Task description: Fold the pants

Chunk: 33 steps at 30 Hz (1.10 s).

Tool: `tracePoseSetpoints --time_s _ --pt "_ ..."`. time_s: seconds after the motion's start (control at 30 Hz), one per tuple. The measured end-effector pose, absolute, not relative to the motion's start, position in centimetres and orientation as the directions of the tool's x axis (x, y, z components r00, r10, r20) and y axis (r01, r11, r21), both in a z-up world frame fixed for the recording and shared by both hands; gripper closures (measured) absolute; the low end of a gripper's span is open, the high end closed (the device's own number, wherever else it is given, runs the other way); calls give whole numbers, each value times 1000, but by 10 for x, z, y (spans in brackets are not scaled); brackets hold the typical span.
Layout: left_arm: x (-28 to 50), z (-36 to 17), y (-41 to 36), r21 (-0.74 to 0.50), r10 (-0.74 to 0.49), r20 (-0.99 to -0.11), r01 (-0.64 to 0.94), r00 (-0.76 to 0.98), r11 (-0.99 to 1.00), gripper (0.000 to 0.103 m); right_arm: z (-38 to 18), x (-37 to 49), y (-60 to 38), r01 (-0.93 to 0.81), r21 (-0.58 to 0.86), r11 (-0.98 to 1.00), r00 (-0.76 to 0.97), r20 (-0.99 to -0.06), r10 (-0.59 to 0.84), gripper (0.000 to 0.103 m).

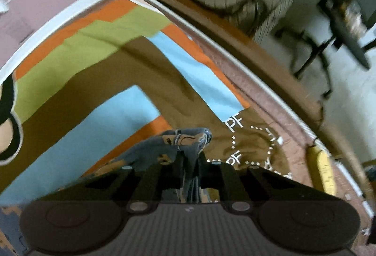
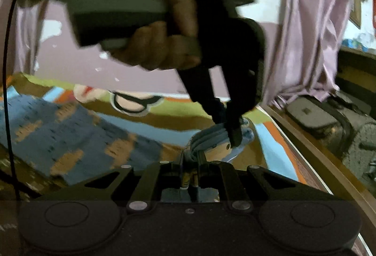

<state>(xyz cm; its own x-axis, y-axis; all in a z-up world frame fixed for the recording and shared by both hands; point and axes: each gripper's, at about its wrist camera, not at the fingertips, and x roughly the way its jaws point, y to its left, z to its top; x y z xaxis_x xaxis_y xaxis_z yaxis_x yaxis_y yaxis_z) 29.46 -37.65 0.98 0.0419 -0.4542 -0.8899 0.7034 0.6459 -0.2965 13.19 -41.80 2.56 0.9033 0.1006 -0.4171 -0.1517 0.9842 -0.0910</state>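
both claws clamped on pants, over patterned bedsheet (image 1: 131, 49)
left gripper (image 1: 189, 157) pinches bunched pants (image 1: 188, 138); right gripper (image 2: 190, 159) pinches the same fabric just beside it; a hand (image 2: 155, 28) holds the left tool.

Mauve wall (image 2: 77, 61), lilac curtain (image 2: 312, 21)

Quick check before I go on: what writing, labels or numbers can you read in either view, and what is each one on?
"PF": white letters on the brown part of the bedsheet, left wrist view.
"PF": again lower on the same sheet, beside a dotted white outline.
More white marks along that outline: cut off and blurred, not readable.
Right wrist view: no readable text.
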Motion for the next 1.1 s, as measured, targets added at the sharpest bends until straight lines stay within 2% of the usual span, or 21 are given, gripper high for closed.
tracePoseSetpoints --time_s 0.13,0.3,0.6,0.7,0.77,0.83,0.93,1.03,1.07,1.1 --pt "303 18 -311 -388 -543 -838 641 53 662 91 39 136 -392 -240 -60 969 888 -416 194 92" --pt "317 6 -243 -434 -575 -814 572 81 696 91 40 149 -352 -328 -26 944 848 -449 282 92" --pt "334 -41 -166 -485 -613 -787 542 71 686 91 14 171 -287 -388 11 922 761 -560 327 92" --pt "338 -57 -145 -510 -642 -765 553 59 659 90 6 172 -268 -401 -23 916 743 -593 311 92" --pt "343 -71 -129 -547 -661 -749 521 44 655 85 -2 174 -258 -397 -39 917 733 -614 291 92" --pt "348 -85 -118 -579 -673 -739 488 26 654 65 -9 175 -252 -386 -51 921 727 -632 270 91" --pt "353 -98 -103 -632 -711 -703 443 17 636 52 -15 173 -247 -370 -73 926 733 -636 242 88" --pt "355 -105 -99 -662 -741 -671 438 17 609 47 -18 171 -240 -359 -96 928 741 -634 221 79" --pt "355 -106 -100 -654 -736 -677 442 19 614 48 -19 171 -237 -360 -109 927 744 -633 215 76" --pt "354 -107 -102 -642 -724 -689 444 25 625 53 -18 169 -235 -362 -127 924 747 -632 206 71"
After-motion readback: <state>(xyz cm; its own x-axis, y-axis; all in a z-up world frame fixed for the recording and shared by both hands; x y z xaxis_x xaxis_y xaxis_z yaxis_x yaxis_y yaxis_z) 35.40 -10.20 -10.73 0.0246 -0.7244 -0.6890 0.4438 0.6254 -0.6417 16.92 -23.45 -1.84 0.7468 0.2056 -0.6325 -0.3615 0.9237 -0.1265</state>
